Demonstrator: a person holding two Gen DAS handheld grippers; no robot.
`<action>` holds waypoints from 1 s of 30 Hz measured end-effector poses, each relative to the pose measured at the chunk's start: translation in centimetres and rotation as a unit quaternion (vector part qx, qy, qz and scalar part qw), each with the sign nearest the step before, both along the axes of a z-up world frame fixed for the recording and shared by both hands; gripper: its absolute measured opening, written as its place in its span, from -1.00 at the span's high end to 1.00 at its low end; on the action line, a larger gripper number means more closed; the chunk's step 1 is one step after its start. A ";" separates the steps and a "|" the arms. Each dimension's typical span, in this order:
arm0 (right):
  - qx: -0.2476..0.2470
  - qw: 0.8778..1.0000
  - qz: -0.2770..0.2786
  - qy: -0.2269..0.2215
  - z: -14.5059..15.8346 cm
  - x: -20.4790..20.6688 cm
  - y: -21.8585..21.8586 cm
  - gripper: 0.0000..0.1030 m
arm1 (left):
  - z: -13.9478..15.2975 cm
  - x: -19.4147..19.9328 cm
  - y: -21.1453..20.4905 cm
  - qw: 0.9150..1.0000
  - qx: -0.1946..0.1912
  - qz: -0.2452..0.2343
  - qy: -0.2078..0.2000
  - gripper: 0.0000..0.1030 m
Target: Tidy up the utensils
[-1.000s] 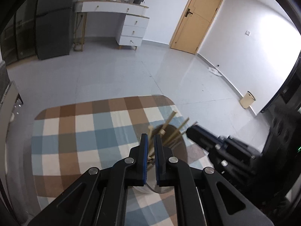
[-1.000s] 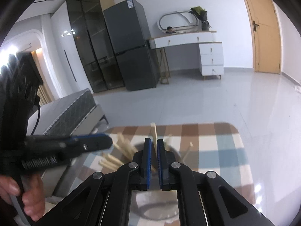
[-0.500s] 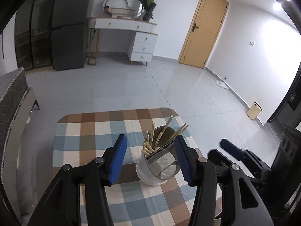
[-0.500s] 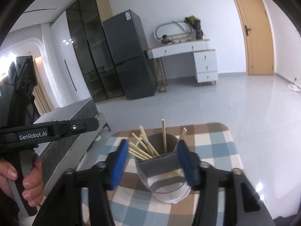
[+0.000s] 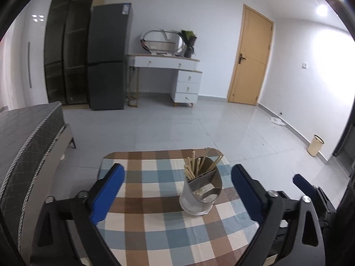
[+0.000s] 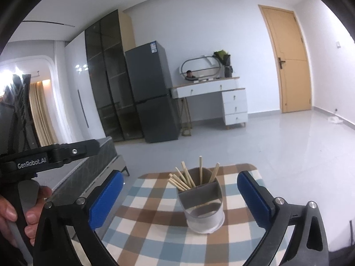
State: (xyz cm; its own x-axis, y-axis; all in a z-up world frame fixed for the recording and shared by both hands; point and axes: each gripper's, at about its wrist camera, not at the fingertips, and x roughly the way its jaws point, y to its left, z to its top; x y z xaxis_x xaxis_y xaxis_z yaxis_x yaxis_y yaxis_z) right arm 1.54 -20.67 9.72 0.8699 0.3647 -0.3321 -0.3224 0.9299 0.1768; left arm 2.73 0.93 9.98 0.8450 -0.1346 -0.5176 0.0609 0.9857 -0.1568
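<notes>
A round grey-and-clear utensil holder [image 5: 201, 190] stands on a checked tablecloth [image 5: 155, 199]; it also shows in the right wrist view [image 6: 203, 204]. Several wooden chopsticks [image 5: 195, 166] stand in its far compartment, also seen in the right wrist view [image 6: 190, 177]. My left gripper [image 5: 177, 190] is open wide and empty, pulled back from the holder. My right gripper [image 6: 179, 199] is open wide and empty, also back from the holder. The right gripper's tip [image 5: 304, 184] shows at the right of the left wrist view.
The small table's far edge [image 5: 164, 151] drops to a tiled floor. A grey bed [image 5: 26, 137] lies to the left. A fridge [image 5: 108, 59], a white dresser [image 5: 175, 77] and a door [image 5: 250, 59] stand at the back wall. A hand holds the left gripper's handle [image 6: 20, 217].
Both grippers went from shut above the holder to wide open and drew back and up. The chopsticks now stand in the holder.
</notes>
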 end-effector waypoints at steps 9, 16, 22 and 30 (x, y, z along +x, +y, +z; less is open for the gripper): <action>-0.014 0.999 -0.023 -0.029 -2.0 -3.8 -0.5 -1.00 | -3.2 -2.0 0.7 0.999 0.013 0.027 -0.029 -0.97; -0.024 0.999 -0.031 -0.036 -4.3 -4.6 -0.5 -1.00 | -5.4 -1.9 1.0 0.998 0.027 0.037 -0.045 -0.97; -0.044 0.998 -0.038 -0.029 -5.9 -4.9 -0.5 -1.00 | -7.7 -2.0 0.4 0.997 0.045 0.033 -0.043 -0.97; -0.046 0.998 -0.050 -0.003 -7.6 -4.3 -0.9 -1.00 | -9.3 -1.8 0.2 0.998 0.041 0.028 -0.029 -0.97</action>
State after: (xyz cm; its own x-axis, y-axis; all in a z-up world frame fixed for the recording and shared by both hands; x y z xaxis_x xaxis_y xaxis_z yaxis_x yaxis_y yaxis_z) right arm -2.77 -21.58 2.15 0.9024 0.2437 -0.3553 -0.2275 0.9698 0.0875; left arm 0.98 1.13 0.69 0.8792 -0.0452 -0.4742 0.0113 0.9972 -0.0739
